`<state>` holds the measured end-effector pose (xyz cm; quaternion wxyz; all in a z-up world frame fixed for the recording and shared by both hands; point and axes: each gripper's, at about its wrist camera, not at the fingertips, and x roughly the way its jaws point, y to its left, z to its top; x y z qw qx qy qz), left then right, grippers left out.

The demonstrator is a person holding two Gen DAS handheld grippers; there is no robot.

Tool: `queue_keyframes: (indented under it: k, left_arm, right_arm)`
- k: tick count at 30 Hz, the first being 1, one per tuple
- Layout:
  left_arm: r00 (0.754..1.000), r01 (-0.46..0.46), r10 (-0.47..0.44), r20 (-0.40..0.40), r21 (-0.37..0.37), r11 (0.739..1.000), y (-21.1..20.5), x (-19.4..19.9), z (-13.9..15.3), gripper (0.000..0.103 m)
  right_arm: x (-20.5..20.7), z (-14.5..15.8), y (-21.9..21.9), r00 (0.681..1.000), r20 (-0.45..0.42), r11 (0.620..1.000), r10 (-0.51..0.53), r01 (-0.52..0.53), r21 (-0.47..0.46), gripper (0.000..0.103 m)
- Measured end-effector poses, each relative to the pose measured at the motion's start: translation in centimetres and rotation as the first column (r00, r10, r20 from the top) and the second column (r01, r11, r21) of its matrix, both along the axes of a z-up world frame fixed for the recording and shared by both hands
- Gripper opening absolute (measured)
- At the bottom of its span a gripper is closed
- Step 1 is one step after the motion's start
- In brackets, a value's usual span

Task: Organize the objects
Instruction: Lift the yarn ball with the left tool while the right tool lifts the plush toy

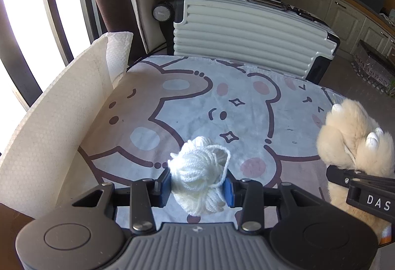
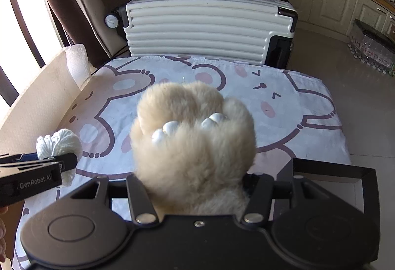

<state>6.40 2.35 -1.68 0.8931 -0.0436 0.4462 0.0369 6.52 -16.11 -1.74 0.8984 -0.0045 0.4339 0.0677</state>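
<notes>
You are working with one bundle of white yarn point(image 1: 200, 171) and one fluffy cream paw glove point(image 2: 195, 141) showing four white claws, above one table draped in a bear-print cloth point(image 1: 222, 102). One white ridged suitcase point(image 1: 242, 30) is standing behind the table, one roll of paper towel point(image 1: 61, 117) is unrolling along its left edge, and one dark-rimmed box point(image 2: 345, 183) is sitting at the near right.

Your left gripper point(image 1: 199, 187) is gripping the yarn: its blue pads point(image 1: 228, 192) are pressing into the bundle from both sides at a narrow gap, holding it above the cloth near the table's near edge.

Your right gripper point(image 2: 197, 186) is clamping the paw glove at a moderate gap; the fur is bulging up between the jaws and hiding the fingertips, with the claws pointing away from you. The glove is hanging just right of the yarn, apart from it.
</notes>
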Motion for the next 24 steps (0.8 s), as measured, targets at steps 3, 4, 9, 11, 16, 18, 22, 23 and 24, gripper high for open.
queue_keyframes:
  k: [3,4,9,11,16,18,22,23,24]
  left_arm:
    - [1.000,0.013,-0.012,0.014,-0.023,1.000,-0.8,0.1,0.3,0.043]
    - [1.000,0.019,-0.018,0.019,-0.030,0.999,-1.2,0.1,0.4,0.043]
    - [0.997,0.064,-0.062,0.043,-0.064,0.996,-3.5,0.2,0.8,0.043]
    - [0.995,0.087,-0.082,0.056,-0.084,0.993,-4.6,0.2,1.1,0.043]
    - [0.986,0.152,-0.144,0.079,-0.113,0.982,-7.5,0.4,1.4,0.043]
    - [0.982,0.177,-0.167,0.084,-0.121,0.977,-8.5,0.5,1.3,0.043]
    - [0.975,0.215,-0.204,0.088,-0.134,0.967,-10.3,0.8,1.1,0.043]
    - [0.973,0.222,-0.211,0.088,-0.139,0.965,-10.7,0.9,1.1,0.043]
    - [0.972,0.229,-0.218,0.088,-0.143,0.963,-11.0,0.9,1.0,0.042]
  right_arm:
    - [-0.2,1.1,-1.3,0.999,0.029,1.000,-0.015,0.014,0.027,0.055]
    - [-0.3,1.5,-1.9,0.999,0.039,0.999,-0.021,0.020,0.038,0.055]
    - [-0.7,3.2,-5.6,0.994,0.081,0.994,-0.079,0.073,0.081,0.055]
    - [-0.9,3.7,-7.2,0.989,0.098,0.990,-0.111,0.101,0.093,0.055]
    - [-1.3,3.7,-11.3,0.973,0.114,0.976,-0.201,0.189,0.111,0.055]
    - [-1.3,3.1,-12.6,0.967,0.103,0.970,-0.231,0.220,0.106,0.055]
    - [-1.4,1.7,-14.7,0.959,0.070,0.960,-0.274,0.269,0.080,0.055]
    - [-1.4,1.2,-15.1,0.958,0.056,0.958,-0.282,0.277,0.078,0.055]
    - [-1.4,0.7,-15.4,0.957,0.040,0.956,-0.288,0.284,0.074,0.055]
